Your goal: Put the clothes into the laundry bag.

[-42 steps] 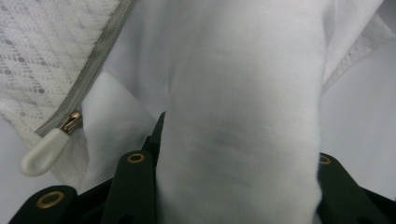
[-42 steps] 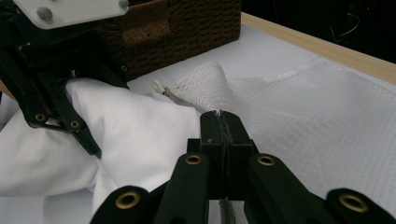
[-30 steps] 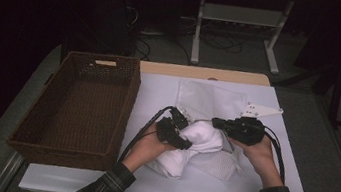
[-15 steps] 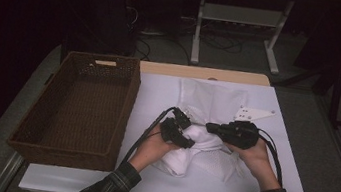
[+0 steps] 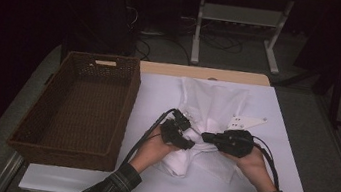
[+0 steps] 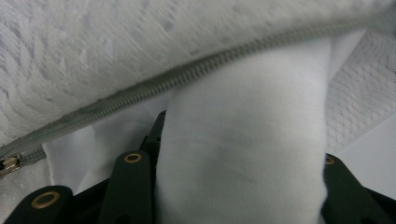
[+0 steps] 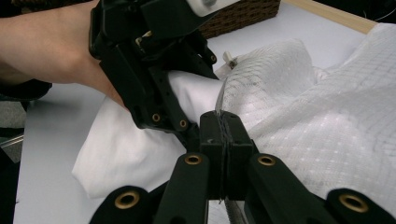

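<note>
A white mesh zip bag lies spread on the white table. My left gripper is shut on a thick fold of plain white cloth at the bag's near edge. In the left gripper view the cloth fills the gap between the jaws, and the bag's grey zipper runs just above it. My right gripper points left, tip to tip with the left one. Its jaws are pressed together on the mesh bag's edge, right beside the left gripper and the cloth.
A long brown wicker basket stands on the left part of the table, close to the left hand. A grey plate sticks out above the right gripper. Bare white tabletop lies around the bag; a metal stand is behind the table.
My right gripper has moved left and a little down with the bag's edge, closing up to the left gripper. The left hand has stayed in place with the cloth.
</note>
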`<state>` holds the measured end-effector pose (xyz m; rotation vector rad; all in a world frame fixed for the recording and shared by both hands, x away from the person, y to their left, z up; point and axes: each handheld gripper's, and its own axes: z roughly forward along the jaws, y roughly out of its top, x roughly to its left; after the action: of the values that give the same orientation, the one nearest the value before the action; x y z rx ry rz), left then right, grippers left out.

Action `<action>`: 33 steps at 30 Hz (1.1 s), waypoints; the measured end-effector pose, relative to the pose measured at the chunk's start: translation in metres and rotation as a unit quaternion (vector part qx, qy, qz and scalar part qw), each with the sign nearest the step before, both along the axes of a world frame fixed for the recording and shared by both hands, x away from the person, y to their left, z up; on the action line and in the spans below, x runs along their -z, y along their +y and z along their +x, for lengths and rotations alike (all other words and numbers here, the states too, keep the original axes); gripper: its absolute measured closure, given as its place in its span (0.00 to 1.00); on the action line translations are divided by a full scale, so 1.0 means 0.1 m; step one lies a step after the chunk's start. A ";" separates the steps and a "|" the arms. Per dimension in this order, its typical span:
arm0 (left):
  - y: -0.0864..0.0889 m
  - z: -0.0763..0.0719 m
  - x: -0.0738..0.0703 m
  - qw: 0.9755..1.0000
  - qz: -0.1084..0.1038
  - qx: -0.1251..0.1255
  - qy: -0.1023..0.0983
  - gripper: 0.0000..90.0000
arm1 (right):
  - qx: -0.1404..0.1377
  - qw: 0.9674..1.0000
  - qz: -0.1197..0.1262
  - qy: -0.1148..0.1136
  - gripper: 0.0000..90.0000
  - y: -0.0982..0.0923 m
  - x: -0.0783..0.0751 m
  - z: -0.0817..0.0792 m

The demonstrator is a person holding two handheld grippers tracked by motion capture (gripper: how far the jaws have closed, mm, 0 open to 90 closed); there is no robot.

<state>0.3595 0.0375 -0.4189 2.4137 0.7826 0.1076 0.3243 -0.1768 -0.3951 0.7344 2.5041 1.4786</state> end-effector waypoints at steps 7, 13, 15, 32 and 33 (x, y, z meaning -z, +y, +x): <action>0.01 0.00 0.01 1.000 -0.001 0.002 0.000 0.59 | 0.023 1.000 0.006 -0.001 0.81 -0.12 -0.02 0.01; 0.01 0.00 0.01 1.000 -0.001 0.003 0.000 0.59 | 0.068 0.998 0.016 0.000 0.67 -0.53 -0.04 -0.10; 0.01 0.00 0.01 1.000 -0.002 0.003 0.001 0.59 | 0.078 0.997 0.021 0.003 0.67 -0.63 -0.03 -0.15; 0.02 0.01 0.02 1.000 -0.005 0.004 0.005 0.59 | 0.085 0.996 -0.024 0.024 0.63 -0.72 0.28 -0.24; 0.02 0.01 0.02 1.000 -0.005 0.004 0.005 0.59 | 0.084 0.996 -0.035 0.023 0.63 -0.69 0.31 -0.22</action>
<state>0.3603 0.0391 -0.4209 2.4103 0.7752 0.0895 0.3021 -0.2456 -0.4258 0.9509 2.4437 1.3241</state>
